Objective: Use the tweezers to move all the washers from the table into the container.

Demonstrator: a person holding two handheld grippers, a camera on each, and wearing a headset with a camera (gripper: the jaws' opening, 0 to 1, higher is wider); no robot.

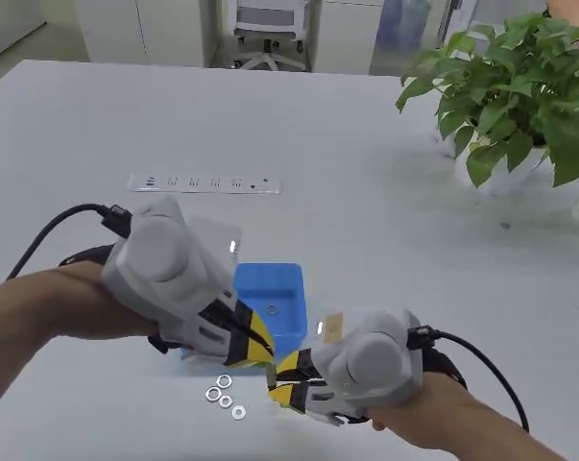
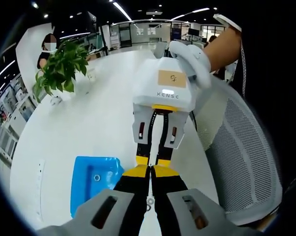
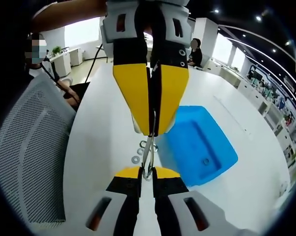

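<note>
Left gripper (image 1: 255,348) and right gripper (image 1: 285,381) meet nose to nose, both clamped tight on the tweezers (image 3: 148,160), probably re-gripping them before picking washers (image 1: 224,394) beside the container (image 1: 284,279).

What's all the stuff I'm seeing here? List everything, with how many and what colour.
table: one, white, beneath all
container: one, blue, mid-table
washers: four, silver, on table by container; one washer inside it
tweezers: one, metal, between both tongs
power strip: one, white, behind the container
plant: one, green, far right
office chair: one, pale, beyond table
left tongs: one, grey, yellow-black tips, shut on tweezers
right tongs: one, same colours, gripping the tweezers' other end
</note>
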